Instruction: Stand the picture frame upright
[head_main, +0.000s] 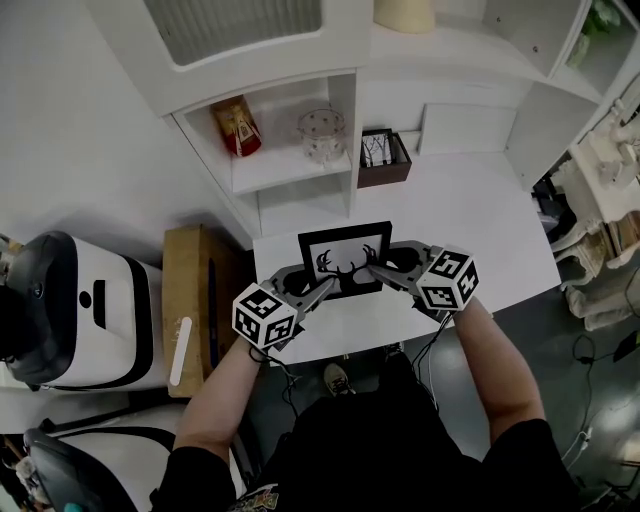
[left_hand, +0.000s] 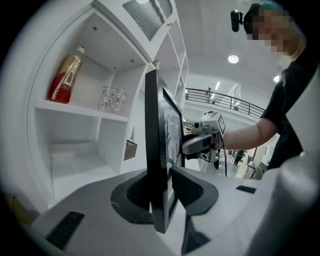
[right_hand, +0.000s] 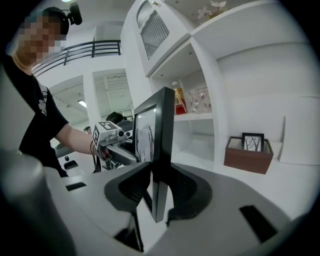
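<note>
Forearms (head_main: 228, 385) reach fwd, L tongs (head_main: 327, 284) & R tongs (head_main: 374, 266) each slightly parted astride upright picture frame (head_main: 345, 252)

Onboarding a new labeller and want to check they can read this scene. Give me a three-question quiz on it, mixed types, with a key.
1. What stands between the jaws of both the left gripper and the right gripper?
2. True or false: the red bottle and the glass jar stand on the same shelf.
3. The brown box holds: A, a small framed picture; B, a bottle; C, nothing.

Key: 1, the picture frame, which stands upright on the table. 2, true. 3, A.
</note>
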